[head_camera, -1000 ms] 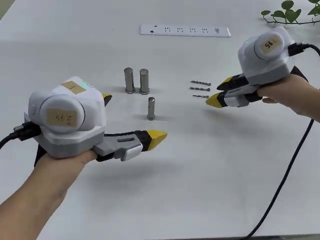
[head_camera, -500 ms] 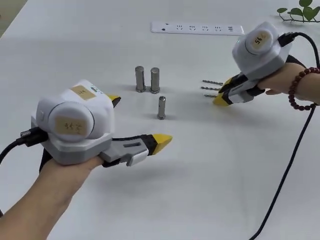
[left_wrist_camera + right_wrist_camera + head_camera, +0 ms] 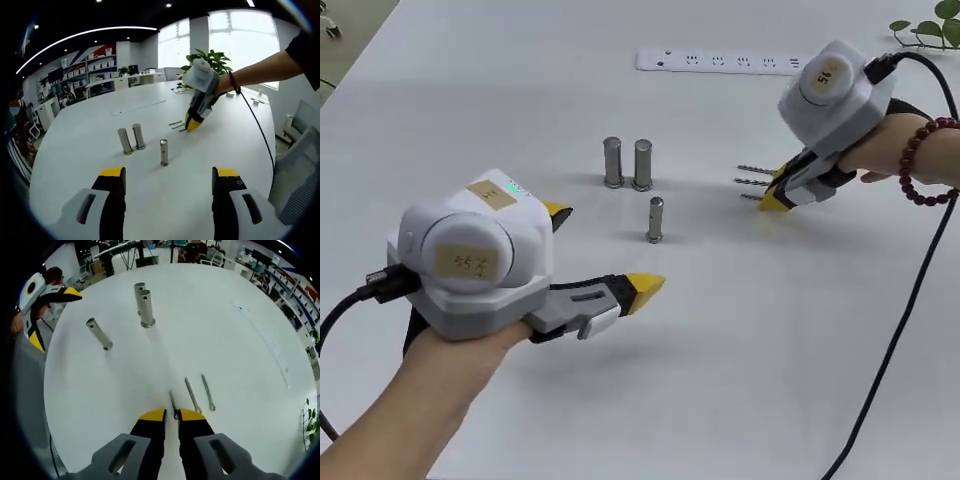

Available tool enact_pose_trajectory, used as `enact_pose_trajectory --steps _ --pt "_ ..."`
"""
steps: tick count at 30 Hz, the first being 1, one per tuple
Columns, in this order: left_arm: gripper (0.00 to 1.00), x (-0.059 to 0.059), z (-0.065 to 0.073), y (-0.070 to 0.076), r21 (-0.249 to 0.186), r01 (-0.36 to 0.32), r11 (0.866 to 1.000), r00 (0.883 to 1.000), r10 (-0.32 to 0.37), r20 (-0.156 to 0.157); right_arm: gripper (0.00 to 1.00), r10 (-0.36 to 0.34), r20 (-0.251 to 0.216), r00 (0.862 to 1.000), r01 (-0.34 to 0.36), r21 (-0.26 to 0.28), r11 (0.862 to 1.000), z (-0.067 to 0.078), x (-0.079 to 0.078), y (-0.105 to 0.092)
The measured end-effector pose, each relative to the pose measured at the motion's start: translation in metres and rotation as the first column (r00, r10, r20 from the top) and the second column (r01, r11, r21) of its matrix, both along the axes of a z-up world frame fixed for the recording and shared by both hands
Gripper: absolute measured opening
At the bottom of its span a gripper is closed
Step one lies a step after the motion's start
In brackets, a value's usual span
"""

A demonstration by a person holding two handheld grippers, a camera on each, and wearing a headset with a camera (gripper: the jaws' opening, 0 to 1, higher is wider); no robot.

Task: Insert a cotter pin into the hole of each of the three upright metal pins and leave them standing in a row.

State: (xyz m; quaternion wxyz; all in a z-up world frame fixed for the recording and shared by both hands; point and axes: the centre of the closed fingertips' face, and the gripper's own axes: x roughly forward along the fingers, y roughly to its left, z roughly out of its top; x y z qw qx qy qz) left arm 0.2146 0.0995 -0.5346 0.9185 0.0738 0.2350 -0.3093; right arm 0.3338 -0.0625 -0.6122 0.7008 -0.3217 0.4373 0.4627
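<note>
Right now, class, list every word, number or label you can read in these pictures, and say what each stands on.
"95", as best it reads: tan sticker on the right gripper.
Handwritten marks, too blurred to read: front sticker on the left gripper.
Nothing legible: top sticker on that same gripper.
Too small to read: any marks on the power strip.

Your three upright metal pins (image 3: 643, 164) are smooth grey metal with a soft sheen, and the cotter pins (image 3: 191, 395) are thin, duller grey metal wire. The table (image 3: 770, 350) is smooth, matt white. Your left gripper (image 3: 169, 172) and right gripper (image 3: 171, 415) have smooth white and grey plastic shells, with matt yellow tips on black jaws. The power strip (image 3: 720, 62) is smooth white plastic, and your bracelet (image 3: 904, 165) has glossy dark red beads
</note>
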Motion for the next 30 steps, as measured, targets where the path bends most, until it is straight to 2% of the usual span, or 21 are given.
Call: enact_pose_trajectory --steps 3,7,13,22,25,26,29,30 --pt "0.68 -0.001 0.001 0.001 0.006 0.003 1.000 1.000 -0.003 0.003 0.02 0.018 0.010 1.000 -0.018 -0.009 1.000 0.000 0.000 0.000" --pt "0.68 -0.003 0.003 0.001 -0.013 -0.005 1.000 1.000 0.005 -0.002 0.00 0.062 0.042 0.997 -0.060 -0.038 0.997 0.000 -0.001 0.002" --pt "0.66 -0.004 0.004 0.002 -0.015 -0.008 1.000 1.000 0.008 -0.001 0.00 0.096 0.058 0.994 -0.093 -0.064 0.994 -0.001 0.001 0.002" --pt "0.64 -0.004 0.002 0.007 -0.027 -0.025 0.999 0.999 0.024 -0.036 0.00 0.068 0.086 0.994 -0.069 0.002 0.998 0.003 0.000 0.003" --pt "0.62 -0.004 0.003 0.009 -0.020 -0.028 0.999 0.999 0.027 -0.031 0.00 0.063 0.095 0.994 -0.066 0.038 0.997 0.006 0.001 0.004" --pt "0.62 -0.003 0.003 0.010 -0.021 -0.030 0.999 0.999 0.030 -0.031 0.00 0.069 0.097 0.993 -0.074 0.048 0.996 0.008 -0.004 0.007" --pt "0.58 -0.002 0.004 0.011 -0.022 -0.031 0.999 0.999 0.031 -0.030 0.00 0.097 0.131 0.987 -0.105 0.052 0.993 0.014 -0.009 0.013" --pt "0.57 -0.002 0.004 0.011 -0.022 -0.031 0.999 0.999 0.030 -0.031 0.00 0.106 0.139 0.985 -0.115 0.059 0.992 0.014 -0.004 0.015"
